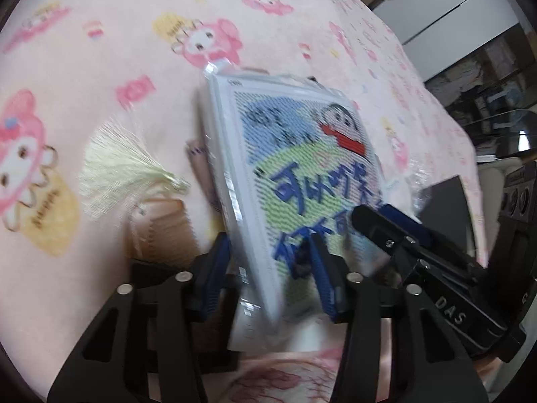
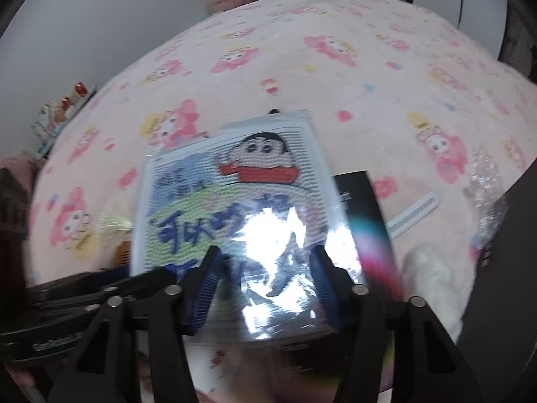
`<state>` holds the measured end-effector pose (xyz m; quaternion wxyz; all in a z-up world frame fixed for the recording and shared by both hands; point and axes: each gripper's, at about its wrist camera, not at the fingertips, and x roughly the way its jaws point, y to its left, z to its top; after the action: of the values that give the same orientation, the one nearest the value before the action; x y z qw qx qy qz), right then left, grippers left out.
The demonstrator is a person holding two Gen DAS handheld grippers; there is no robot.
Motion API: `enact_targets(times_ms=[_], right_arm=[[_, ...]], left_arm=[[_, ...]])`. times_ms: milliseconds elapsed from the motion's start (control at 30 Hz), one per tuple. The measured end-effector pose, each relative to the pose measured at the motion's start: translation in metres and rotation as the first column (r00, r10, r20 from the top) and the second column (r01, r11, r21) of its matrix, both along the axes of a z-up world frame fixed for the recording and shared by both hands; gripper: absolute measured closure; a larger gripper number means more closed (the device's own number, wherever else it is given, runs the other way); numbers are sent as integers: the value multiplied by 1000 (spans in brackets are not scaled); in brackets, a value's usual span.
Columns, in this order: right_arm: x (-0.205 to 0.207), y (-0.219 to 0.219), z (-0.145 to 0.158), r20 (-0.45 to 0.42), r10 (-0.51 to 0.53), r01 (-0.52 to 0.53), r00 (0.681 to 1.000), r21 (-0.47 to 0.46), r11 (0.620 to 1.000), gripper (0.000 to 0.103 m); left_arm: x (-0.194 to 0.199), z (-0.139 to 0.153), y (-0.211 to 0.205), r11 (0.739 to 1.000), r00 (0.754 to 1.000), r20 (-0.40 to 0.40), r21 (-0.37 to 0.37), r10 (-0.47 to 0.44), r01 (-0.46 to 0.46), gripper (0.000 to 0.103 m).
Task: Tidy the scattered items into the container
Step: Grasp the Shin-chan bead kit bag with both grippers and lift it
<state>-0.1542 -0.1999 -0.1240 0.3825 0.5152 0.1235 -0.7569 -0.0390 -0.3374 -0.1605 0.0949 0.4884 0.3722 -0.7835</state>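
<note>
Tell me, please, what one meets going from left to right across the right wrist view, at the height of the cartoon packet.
Cream tassel → cartoon packet in clear wrap → black card → pale comb → crinkled clear wrapper, all on the pink blanket.

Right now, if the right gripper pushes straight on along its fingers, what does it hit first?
The plastic-wrapped cartoon craft kit: it already sits between the right gripper fingers. Behind it lies the pink blanket; depth is unclear.

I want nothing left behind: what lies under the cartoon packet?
Beside and partly under the cartoon packet sit a black card and a cream tassel; anything directly beneath stays hidden.
</note>
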Motion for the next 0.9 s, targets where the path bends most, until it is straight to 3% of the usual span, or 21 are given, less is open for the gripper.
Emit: enact_targets(times_ms=[67, 133, 200, 300, 467, 600, 667, 733, 833, 900], right_arm=[[6, -1, 2, 51, 29, -28, 998, -29, 999, 71], [13, 0, 2, 74, 41, -39, 996, -41, 998, 75], [20, 4, 4, 94, 55, -51, 994, -48, 998, 75], [32, 8, 9, 80, 86, -82, 993, -55, 995, 75], [24, 2, 16, -90, 30, -29, 995, 15, 999, 74], [-4, -2, 5, -62, -31, 31, 998, -4, 1000, 68], [-12, -9, -4, -39, -23, 23, 999, 2, 1000, 67], [-11, -11, -8, -45, -6, 6, 999, 11, 1000, 67], [-3, -10, -8, -17, 42, -42, 999, -3, 999, 66], [6, -6, -7, 30, 65, -64, 997, -33, 997, 72]], left_arm=[[2, 2, 3, 1000, 1000, -2, -1, -16, 16, 60], [6, 3, 6, 999, 999, -12, 37, -34, 35, 63], [13, 5, 9, 997, 998, -22, 61, -53, 55, 63], [20, 14, 9, 998, 998, -25, 33, -60, 61, 63], [13, 22, -4, 999, 1000, -13, -30, -14, 14, 63], [1, 11, -12, 997, 998, 6, -49, 60, -60, 62], [-4, 0, -16, 997, 997, 8, -9, 71, -71, 57], [-7, -4, -14, 997, 998, 1, 33, 70, -70, 57], [-8, 2, -4, 999, 999, 5, -5, 42, -42, 58], [-3, 4, 1, 1000, 1000, -1, 11, 23, -23, 61]])
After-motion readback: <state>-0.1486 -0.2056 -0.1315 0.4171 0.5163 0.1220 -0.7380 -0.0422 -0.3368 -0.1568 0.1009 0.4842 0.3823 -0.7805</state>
